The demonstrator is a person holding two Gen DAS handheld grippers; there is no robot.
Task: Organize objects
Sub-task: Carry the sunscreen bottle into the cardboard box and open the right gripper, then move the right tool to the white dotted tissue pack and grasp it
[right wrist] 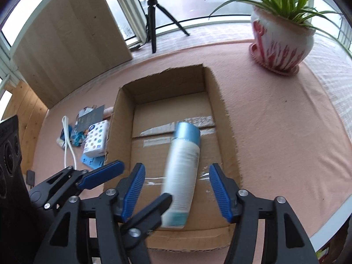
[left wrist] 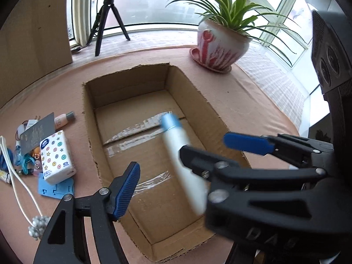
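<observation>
A white bottle with a light blue cap is motion-blurred, tilted cap-away over the open cardboard box. It sits between the spread blue pads of my right gripper, which is open, and neither pad touches it. My left gripper comes in from the left, also open, one black finger crossing the bottle's base. In the left wrist view the bottle slants over the box, partly hidden by the right gripper's finger. Only one left finger shows there.
Left of the box lies a clutter pile: a tissue pack, a small pink bottle, a grey card, a white cord and a blue card. A potted plant stands at the back right, a tripod behind.
</observation>
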